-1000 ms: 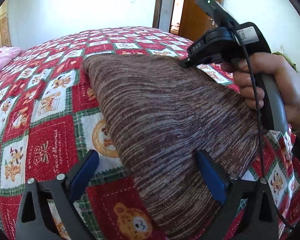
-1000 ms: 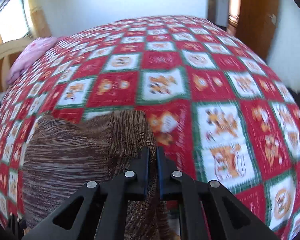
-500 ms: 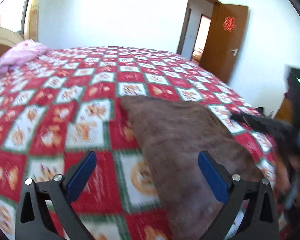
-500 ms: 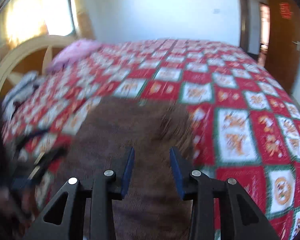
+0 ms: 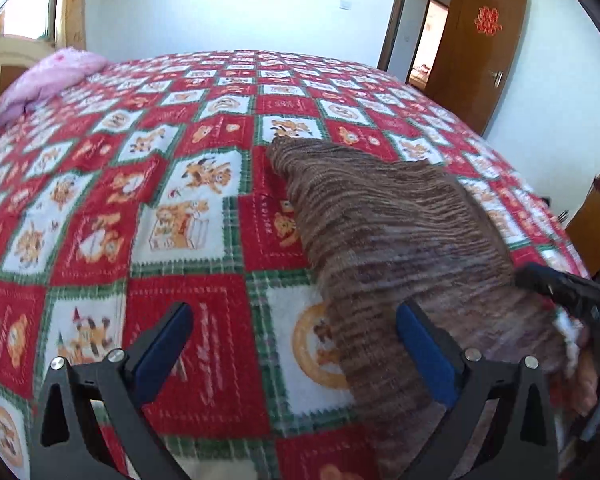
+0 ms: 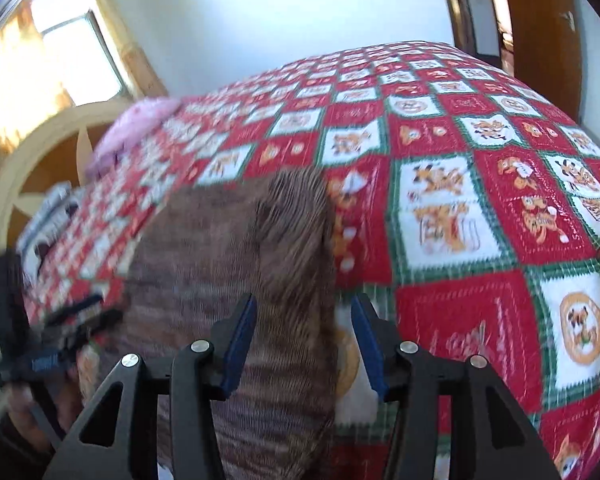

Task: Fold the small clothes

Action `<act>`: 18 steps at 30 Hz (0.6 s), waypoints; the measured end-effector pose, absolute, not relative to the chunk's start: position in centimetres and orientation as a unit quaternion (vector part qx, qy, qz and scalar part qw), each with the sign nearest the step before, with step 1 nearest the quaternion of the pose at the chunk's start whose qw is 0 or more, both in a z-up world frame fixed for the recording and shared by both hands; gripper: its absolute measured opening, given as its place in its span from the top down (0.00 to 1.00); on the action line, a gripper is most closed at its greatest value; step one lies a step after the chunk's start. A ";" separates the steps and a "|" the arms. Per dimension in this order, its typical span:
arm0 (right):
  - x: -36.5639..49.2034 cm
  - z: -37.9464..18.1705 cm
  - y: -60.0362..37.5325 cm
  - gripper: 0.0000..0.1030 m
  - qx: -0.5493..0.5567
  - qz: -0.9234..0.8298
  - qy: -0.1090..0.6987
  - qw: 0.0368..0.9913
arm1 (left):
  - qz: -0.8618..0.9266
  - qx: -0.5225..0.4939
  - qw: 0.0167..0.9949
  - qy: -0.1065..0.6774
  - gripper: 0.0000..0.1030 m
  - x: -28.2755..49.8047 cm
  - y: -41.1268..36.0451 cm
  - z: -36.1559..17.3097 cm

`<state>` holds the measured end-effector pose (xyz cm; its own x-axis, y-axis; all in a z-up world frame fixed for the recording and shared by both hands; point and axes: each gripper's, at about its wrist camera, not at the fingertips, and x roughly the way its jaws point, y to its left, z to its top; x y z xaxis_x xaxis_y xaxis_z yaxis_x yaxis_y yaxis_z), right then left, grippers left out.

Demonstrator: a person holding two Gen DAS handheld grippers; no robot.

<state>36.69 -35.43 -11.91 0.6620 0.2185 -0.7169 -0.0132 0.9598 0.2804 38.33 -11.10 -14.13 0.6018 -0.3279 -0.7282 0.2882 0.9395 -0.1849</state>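
Garment: a brown striped knit garment [image 5: 384, 224] lies folded on the bed's red, white and green bear-patterned quilt [image 5: 180, 208], near the bed's close edge; its far end tapers to a rounded corner
Right gripper: the right gripper [image 6: 304, 340] hovers just above the garment's right border; its blue pads [image 6: 238, 340] are apart and the jaws are opening, with cloth under the gap but neither pad pressing on it
Change, right: a second ago these jaws were pinched together on the garment's edge; they have let go, and the view has pulled back to take in more of the garment and the window
Left gripper: the left gripper [image 5: 292, 356] has its jaws wide, holding nothing; the left pad is over bare quilt, the right pad over the garment's near part
Change, left: the jaw width matches a second ago; the garment now looks farther off, and the other gripper has slid from upper right to the lower right edge
Surroundings: a pink pillow [image 5: 48, 76] at the far left of the bed, an open wooden door [image 5: 488, 52] far right
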 end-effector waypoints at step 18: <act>43.8 -15.1 -38.3 0.51 0.196 0.096 0.435 0.874 | -0.218 -0.005 0.875 0.431 0.00 36.1 -14.7 -15.4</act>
